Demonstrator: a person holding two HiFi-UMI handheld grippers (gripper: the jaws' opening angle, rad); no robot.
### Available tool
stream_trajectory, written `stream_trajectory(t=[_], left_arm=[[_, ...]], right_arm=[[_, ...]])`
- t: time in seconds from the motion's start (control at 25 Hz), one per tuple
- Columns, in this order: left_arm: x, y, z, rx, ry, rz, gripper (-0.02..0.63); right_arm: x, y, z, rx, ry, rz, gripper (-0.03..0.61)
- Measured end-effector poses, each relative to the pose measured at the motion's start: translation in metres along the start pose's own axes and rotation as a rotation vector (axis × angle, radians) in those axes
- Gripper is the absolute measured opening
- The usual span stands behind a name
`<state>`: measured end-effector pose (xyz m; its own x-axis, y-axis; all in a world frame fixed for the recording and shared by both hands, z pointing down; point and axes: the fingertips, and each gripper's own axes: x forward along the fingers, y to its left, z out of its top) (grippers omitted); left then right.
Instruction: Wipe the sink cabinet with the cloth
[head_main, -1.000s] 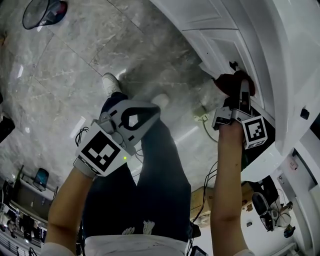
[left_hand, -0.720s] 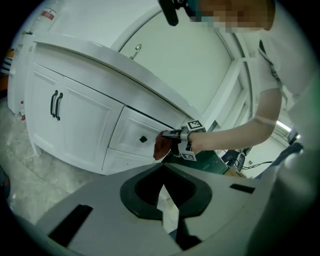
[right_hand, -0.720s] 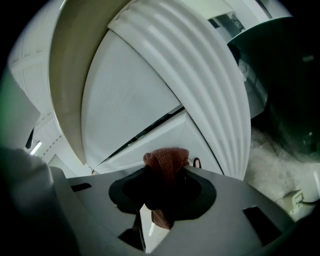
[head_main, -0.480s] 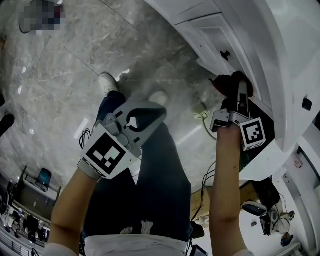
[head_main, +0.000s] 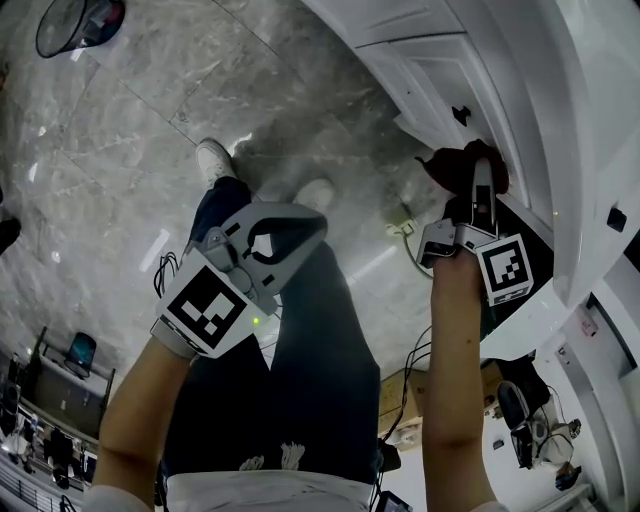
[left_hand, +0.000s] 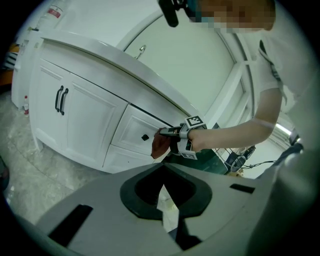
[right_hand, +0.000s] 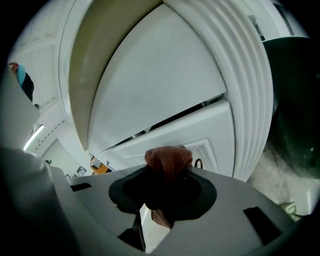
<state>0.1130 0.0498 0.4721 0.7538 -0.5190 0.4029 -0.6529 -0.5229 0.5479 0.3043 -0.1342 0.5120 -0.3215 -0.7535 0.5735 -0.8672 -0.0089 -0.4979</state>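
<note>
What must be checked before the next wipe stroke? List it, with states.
1. Cloth clamped in right tongs: ok.
2. Cloth touching the drawer front: cannot tell, though very close.
3. Stroke path free of the knob: not ok, it sits right beside the cloth.
4. Left tongs shut, empty, held clear: ok.
5. Cabinet doors closed: ok.

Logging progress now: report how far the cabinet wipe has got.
Done: the cloth is gripped in the right hand-held gripper. In hand: it sits at the drawer front, by the knob. Left: probably the doors; no wiped patch shows. Left hand-held gripper idles shut.
</note>
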Motion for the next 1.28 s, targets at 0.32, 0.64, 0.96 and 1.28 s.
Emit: stream_trajectory(t=[0.32,0.64,0.96,1.28], left_arm=[[-0.015,0.018,-0.007,-0.032,-0.027,0.044,0.011],[-0.018,0.032,-0.01,-0.065,-0.051,0.1,0.011],[-0.029,0.047,-0.025,-0.13,-0.099,0.186,0.01],[-0.048,0.057,-0.04,-0.179,-0.142,0.237,0.011]], right_arm=[[0.024,-0.003,0.001,-0.058,0.008,-0.036,0.114],[0.046,-0.026,-0.017,-0.067,0.046,-0.08,0.114],[0.075,-0.045,-0.043,-0.113,0.086,-0.105,0.114],[0.087,-0.039,-0.055,-0.218,0.078,-0.16,0.114]])
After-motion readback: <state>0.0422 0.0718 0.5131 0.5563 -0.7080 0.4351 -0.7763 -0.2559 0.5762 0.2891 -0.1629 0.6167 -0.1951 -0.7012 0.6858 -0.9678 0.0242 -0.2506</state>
